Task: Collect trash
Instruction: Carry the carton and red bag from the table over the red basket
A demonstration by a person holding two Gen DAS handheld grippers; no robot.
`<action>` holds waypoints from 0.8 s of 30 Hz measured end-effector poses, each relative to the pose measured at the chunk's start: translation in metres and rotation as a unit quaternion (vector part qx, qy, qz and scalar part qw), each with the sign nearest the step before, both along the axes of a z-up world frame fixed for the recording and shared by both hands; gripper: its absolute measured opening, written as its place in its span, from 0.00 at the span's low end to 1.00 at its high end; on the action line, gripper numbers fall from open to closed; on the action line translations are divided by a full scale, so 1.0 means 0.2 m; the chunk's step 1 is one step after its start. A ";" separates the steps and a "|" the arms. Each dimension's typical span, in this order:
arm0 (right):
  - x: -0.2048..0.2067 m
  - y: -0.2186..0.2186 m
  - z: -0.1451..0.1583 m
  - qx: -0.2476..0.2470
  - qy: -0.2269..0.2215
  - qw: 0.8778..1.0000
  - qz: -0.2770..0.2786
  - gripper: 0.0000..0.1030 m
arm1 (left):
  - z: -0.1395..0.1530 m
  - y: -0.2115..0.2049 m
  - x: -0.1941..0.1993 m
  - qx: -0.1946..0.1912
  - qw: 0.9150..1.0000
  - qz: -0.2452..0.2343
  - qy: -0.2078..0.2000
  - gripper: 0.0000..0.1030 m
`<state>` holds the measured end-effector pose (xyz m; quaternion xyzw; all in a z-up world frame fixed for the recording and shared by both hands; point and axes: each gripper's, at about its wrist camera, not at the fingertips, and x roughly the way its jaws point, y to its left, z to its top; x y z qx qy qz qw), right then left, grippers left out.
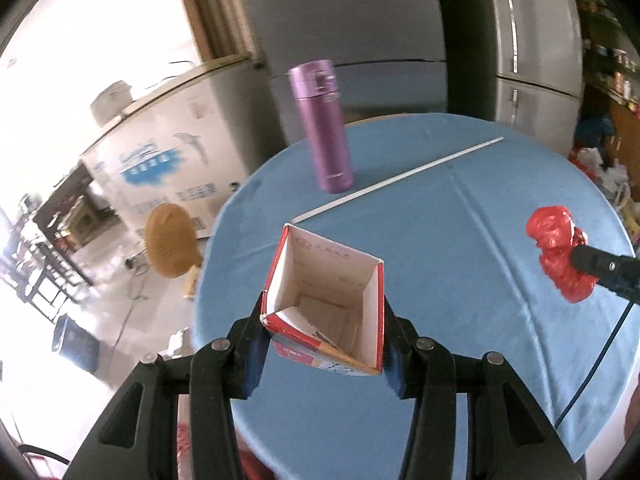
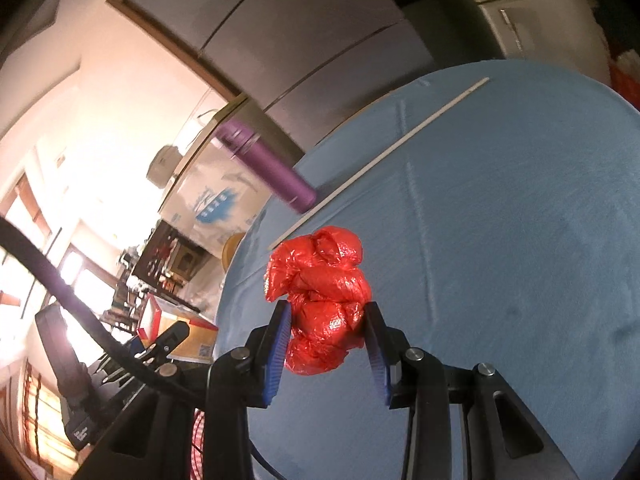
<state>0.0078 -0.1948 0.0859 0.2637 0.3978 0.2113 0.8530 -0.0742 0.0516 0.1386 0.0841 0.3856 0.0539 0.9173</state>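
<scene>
Carton (image 1: 324,304), opened at the top with a red and white shell, is clamped between the pads of the left gripper (image 1: 322,344) above the near part of the blue-covered table (image 1: 460,240); its printed face is cut off by the jaws. Crumpled red plastic bag (image 2: 320,304) is pinched by the narrowly set right gripper (image 2: 328,340), clear of the cloth. A purple flask (image 1: 322,128) is seen upright beside a white rod (image 1: 400,178). Background fittings are blurred and overexposed.

Overexposed left side, fisheye-bent edges, slight motion blur
</scene>
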 end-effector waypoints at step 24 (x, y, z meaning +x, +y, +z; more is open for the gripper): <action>-0.33 0.56 0.16 -0.044 -0.038 0.992 0.116 0.38 | 0.04 0.58 -0.56 0.006 0.990 0.138 -0.036 0.49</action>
